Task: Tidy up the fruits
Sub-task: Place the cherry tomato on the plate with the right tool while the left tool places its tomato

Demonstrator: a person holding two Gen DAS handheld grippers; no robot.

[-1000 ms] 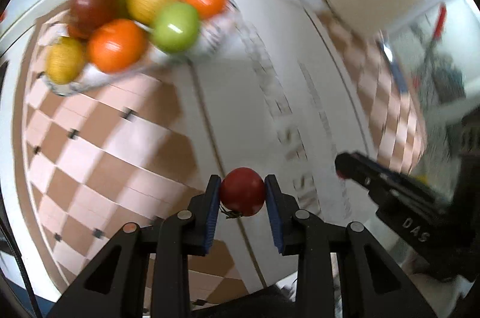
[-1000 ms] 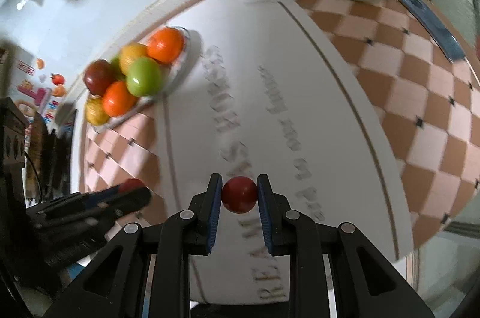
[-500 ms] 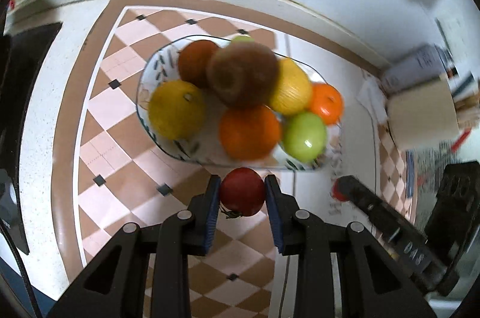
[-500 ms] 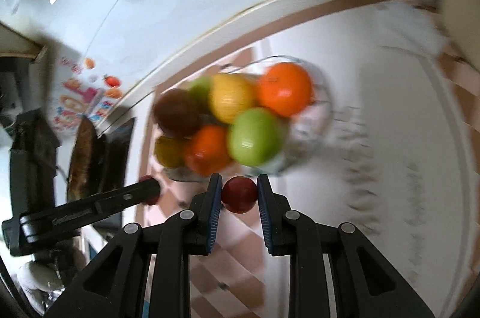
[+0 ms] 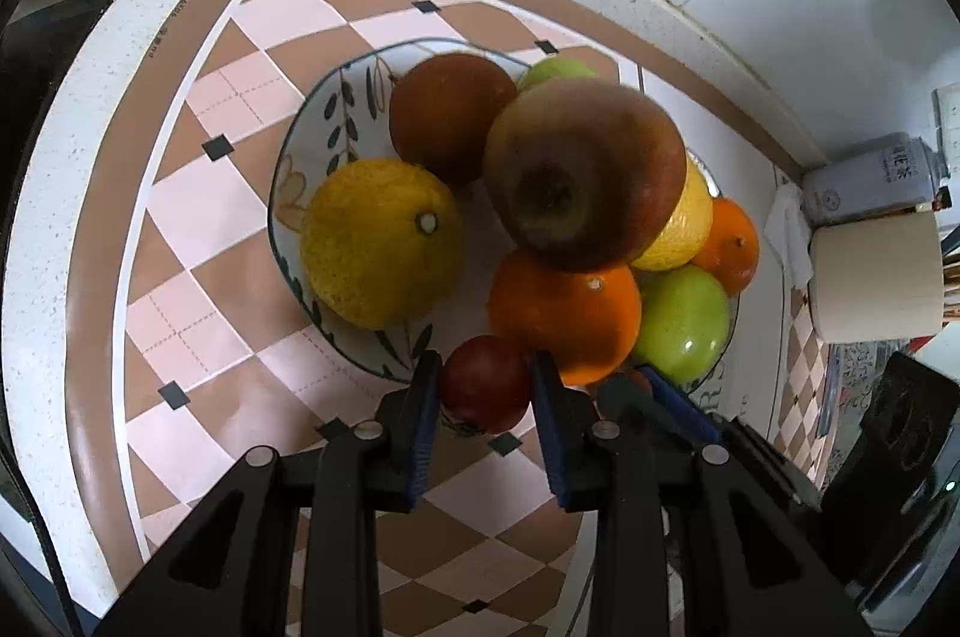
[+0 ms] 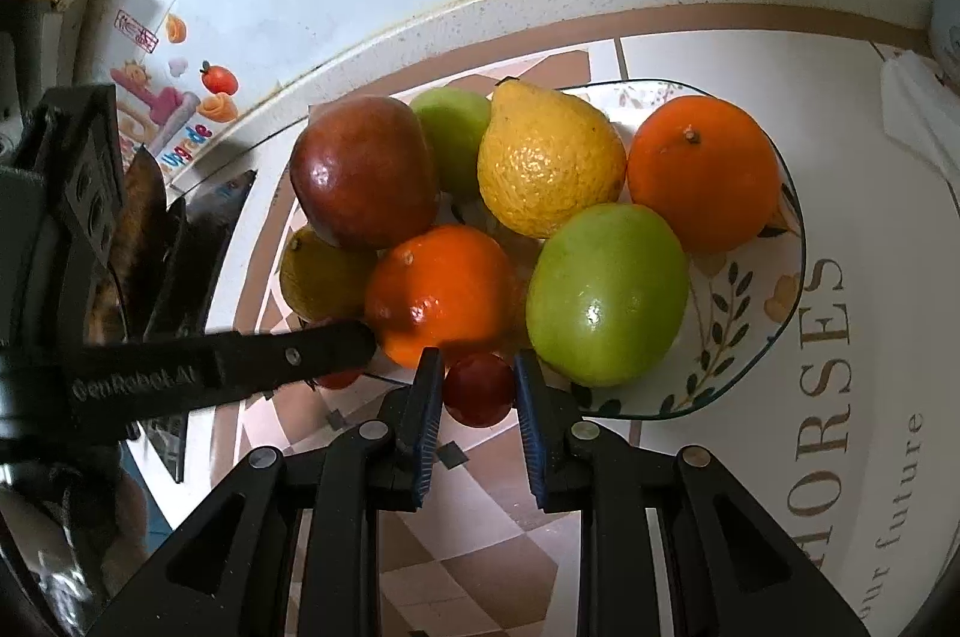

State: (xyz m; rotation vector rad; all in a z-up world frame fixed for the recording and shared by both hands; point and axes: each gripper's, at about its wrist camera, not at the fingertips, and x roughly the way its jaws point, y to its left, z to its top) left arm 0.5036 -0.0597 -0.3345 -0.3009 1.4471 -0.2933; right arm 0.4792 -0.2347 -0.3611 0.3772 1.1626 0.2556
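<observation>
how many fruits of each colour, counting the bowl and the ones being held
orange: 2
green: 2
yellow: 2
dark red: 2
small red, held: 2
total: 10

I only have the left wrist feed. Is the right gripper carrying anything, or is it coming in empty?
Observer: The right gripper is shut on a small red fruit of its own.
Operator: Where is it relative to the bowl?
Observer: At the near rim of the bowl, between the orange and the green apple.
Operator: What's hidden behind the big dark apple in my view?
Observer: A pointed yellow lemon, with a second green apple behind it.
</observation>
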